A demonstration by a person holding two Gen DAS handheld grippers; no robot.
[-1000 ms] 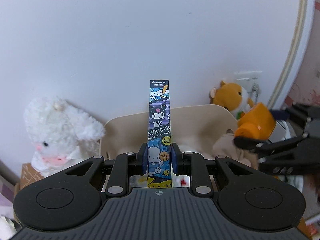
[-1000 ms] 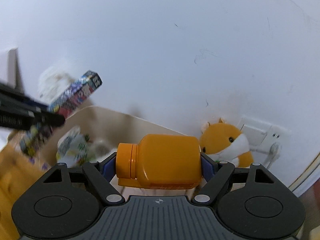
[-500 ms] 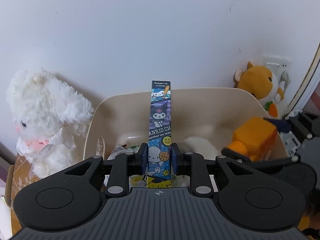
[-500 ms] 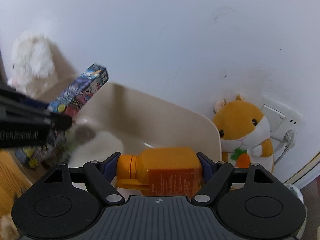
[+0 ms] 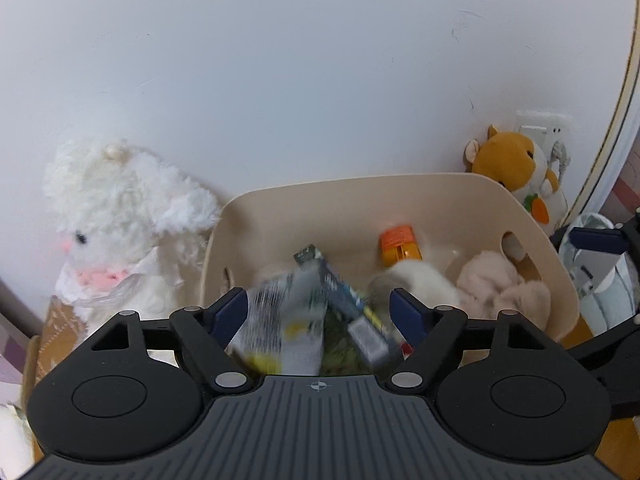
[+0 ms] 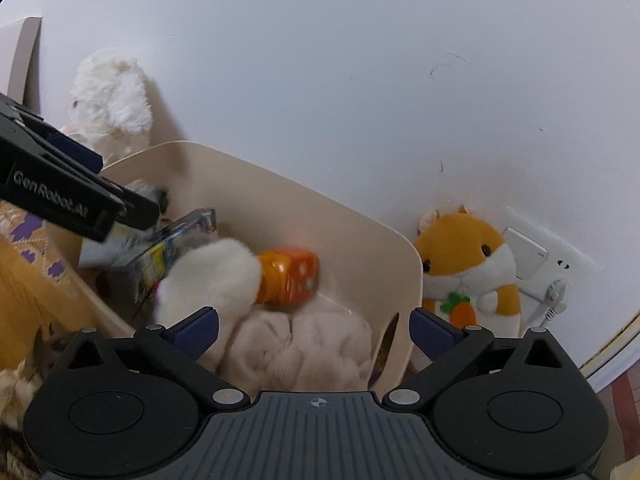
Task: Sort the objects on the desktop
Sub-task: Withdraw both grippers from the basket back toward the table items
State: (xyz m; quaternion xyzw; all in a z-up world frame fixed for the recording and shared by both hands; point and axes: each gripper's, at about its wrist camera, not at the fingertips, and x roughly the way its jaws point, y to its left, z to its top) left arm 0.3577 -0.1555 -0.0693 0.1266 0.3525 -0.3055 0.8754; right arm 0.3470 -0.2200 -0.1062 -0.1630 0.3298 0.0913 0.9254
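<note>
Jaws of the left gripper [image 5: 319,312] stand wide apart in the left wrist view, having just been opening, and nothing is pressed between the pads. Beyond them the long printed pen box [image 5: 344,292] lies blurred and tilted inside the beige bin [image 5: 360,196], among other packets too smeared to name. Farther back in the bin sits the orange bottle [image 5: 401,245], partly behind a white plush [image 5: 416,286]; a pale pink plush [image 5: 500,284] fills the right end. A white fluffy toy [image 5: 120,216] stands just left of the bin and an orange hamster toy [image 5: 516,168] behind its right corner, by a wall socket [image 5: 544,128]. The right gripper's finger [image 5: 596,236] shows at the right edge.

From the right wrist view, the right gripper [image 6: 314,326] also has its jaws spread wide, just opened, with no object between them. The orange bottle [image 6: 290,276] lies blurred on its side in the bin [image 6: 360,232], touching the white plush [image 6: 208,280] and above the pale pink plush [image 6: 304,348]. The pen box [image 6: 180,236] slants at the left end, under the left gripper's black finger [image 6: 72,196]. The hamster toy [image 6: 468,268] stands outside the right wall.
</note>
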